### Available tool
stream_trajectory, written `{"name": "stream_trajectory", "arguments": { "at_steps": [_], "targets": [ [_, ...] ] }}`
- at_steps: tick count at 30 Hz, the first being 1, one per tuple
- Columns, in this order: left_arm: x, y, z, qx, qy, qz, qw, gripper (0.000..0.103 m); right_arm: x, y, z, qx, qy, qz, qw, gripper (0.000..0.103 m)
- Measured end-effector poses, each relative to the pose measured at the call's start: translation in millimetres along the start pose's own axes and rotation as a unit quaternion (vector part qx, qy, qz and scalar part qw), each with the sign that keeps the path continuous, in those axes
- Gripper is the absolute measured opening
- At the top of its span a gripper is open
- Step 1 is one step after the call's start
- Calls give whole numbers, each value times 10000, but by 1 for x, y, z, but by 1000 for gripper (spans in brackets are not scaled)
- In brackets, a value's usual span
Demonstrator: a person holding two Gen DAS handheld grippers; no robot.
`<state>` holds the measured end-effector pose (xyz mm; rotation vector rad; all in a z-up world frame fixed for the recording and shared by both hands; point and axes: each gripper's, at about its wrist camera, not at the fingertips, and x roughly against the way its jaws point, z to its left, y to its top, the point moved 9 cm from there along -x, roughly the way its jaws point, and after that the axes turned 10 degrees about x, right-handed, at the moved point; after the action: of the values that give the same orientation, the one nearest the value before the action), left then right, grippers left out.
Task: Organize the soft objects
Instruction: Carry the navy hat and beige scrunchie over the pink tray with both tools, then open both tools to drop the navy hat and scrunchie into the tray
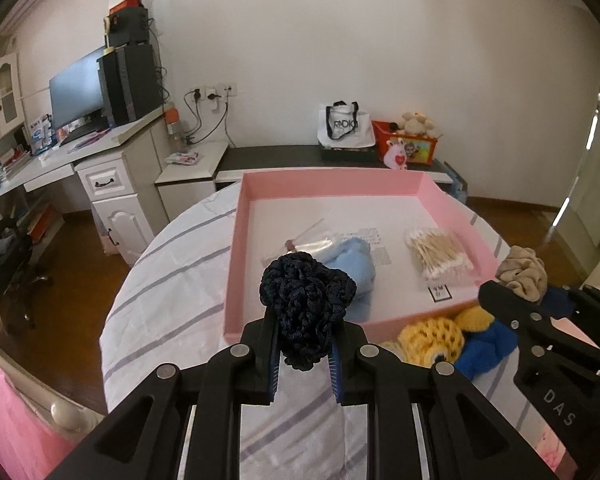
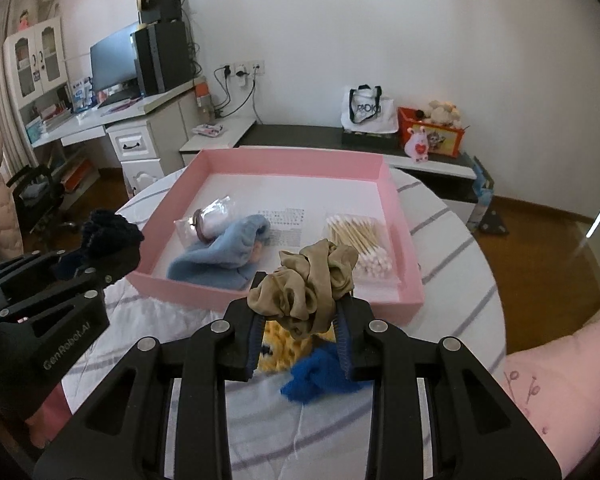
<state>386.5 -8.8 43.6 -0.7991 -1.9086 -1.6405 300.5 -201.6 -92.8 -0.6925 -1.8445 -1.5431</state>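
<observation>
1. Navy scrunchie: pinched in the left gripper, held above the table beside the pink tray.
2. Beige scrunchie: pinched in the right gripper, at the tray's near wall.
3. Tray holds blue cloth and cotton swabs.
4. Yellow-blue knitted toy lies on the table under the right gripper.

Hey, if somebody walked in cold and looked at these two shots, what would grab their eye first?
Most likely the two scrunchies held up front: a navy crocheted scrunchie pinched in the left hand-held gripper and a tan satin scrunchie in the right hand-held gripper. Just beyond them, a pink tray sits on the striped round table, holding a light blue cloth and a pack of cotton swabs.
</observation>
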Motion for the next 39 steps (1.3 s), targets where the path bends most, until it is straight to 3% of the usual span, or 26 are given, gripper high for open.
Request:
{"name": "stream_trajectory", "arguments": {
  "at_steps": [6,21,24,26,28,31,34,39],
  "targets": [
    [-42,28,-2,-66,-37,43,10000,20,-28,14,-5,13,73,74,9999,29],
    [-142,48,0,-96,-59,414,9991,27,-86,20,-20,-5,167,417,9990,31],
    [-157,50,0,-123,-54,468,9988,35,-90,21,-22,-37,162,453,9988,36],
    [-159,46,0,-179,5,444,9989,56,-93,19,-25,-88,135,492,9987,42],
    [-159,42,-1,-223,112,317,9992,69,-95,20,-28,-132,115,522,9985,48],
    [-158,36,-7,-274,154,186,9993,75,-95,18,-32,-189,65,528,9984,58],
    [-158,24,-5,-249,211,147,9994,82,-94,18,-36,-213,-18,534,9983,61],
    [-153,10,-2,-218,249,201,9992,84,-90,18,-39,-251,-67,530,9983,66]
  ]
}}
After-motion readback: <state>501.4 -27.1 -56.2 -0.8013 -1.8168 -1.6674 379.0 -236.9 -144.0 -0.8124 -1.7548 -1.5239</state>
